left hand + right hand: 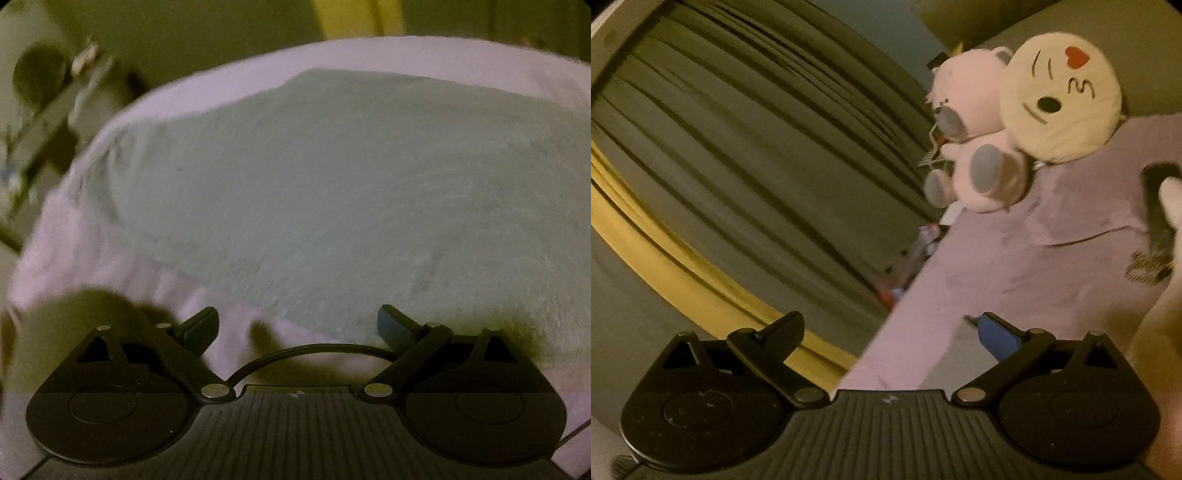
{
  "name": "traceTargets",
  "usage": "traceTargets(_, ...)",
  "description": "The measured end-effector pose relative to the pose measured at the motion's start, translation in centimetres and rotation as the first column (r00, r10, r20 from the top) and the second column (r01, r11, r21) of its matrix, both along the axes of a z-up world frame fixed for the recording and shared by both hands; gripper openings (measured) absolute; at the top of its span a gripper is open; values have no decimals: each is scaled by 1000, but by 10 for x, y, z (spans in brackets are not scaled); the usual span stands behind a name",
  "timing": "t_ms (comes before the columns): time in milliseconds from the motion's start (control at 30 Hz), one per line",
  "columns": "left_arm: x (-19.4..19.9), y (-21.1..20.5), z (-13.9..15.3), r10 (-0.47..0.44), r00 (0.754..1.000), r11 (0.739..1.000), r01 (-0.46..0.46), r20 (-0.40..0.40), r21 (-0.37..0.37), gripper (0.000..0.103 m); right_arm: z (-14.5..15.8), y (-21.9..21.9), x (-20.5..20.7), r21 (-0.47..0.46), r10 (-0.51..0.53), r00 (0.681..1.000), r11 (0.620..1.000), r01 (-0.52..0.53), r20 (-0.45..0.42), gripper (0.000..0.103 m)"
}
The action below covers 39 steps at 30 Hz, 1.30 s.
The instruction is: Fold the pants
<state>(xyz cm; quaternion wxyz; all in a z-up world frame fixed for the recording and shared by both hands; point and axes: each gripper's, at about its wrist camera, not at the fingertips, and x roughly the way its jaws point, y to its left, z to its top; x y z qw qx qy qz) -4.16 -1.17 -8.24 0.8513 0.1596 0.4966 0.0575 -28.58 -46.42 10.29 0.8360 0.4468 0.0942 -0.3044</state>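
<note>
Pale grey-green pants lie spread flat on a lilac bedsheet, filling most of the left wrist view. My left gripper is open and empty, just above the near edge of the pants. My right gripper is open and empty, held over the bed's edge and pointed towards the curtain. The pants do not show in the right wrist view.
A pink plush bear and a round cream emoji cushion sit at the head of the bed. Dark curtains with a yellow strip hang to the left. Clutter lies beside the bed. A shelf stands at the left.
</note>
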Motion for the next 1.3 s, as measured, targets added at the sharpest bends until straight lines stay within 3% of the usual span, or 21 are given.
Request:
traceTargets(133,-5,-8,-5,-67,997,996,65,41,61,97,-16,-10,4,-1,-40,999,999,40,-33,100)
traceTargets(267,-7,-6,-2,-37,999,999,37,38,13,96,-40,-16,11,-64,-115,989,992,110,-90,100)
traceTargets(400,-7,10,4,-30,999,998,30,13,-50,96,-64,-20,-3,61,-108,992,992,113,-69,100)
traceTargets(567,-6,26,9,7,999,996,-11,-35,-92,97,-49,-4,-55,98,-91,992,990,99,-88,100)
traceTargets(700,-4,32,-3,-4,995,1000,2,-101,-18,95,-33,11,-99,130,-25,990,991,43,-136,100)
traceTargets(767,-7,29,-3,-38,995,999,39,-96,6,95,-35,17,-112,158,32,983,988,-3,-179,100)
traceTargets(833,-7,23,2,-54,994,999,53,-94,-8,95,-39,22,-116,168,80,960,985,-35,-269,100)
traceTargets(900,-4,15,8,-75,993,997,73,-96,-29,95,-48,26,-102,178,157,902,980,-92,-402,100)
traceTargets(933,-2,11,9,-83,992,996,80,-90,-32,95,-54,27,-91,178,197,865,976,-127,-461,100)
traceTargets(1033,-1,0,17,-103,991,995,101,-81,-25,95,-78,30,-43,181,302,713,953,-243,-633,100)
traceTargets(1133,-1,-5,23,-152,986,988,149,-72,-43,95,-102,16,2,141,267,622,959,-245,-736,100)
traceTargets(1167,-2,-7,25,-175,983,984,173,-62,-40,95,-109,9,13,132,244,616,966,-222,-749,100)
traceTargets(1300,-1,-17,40,-211,977,977,210,-21,-49,95,-132,-17,42,68,116,661,993,-98,-741,100)
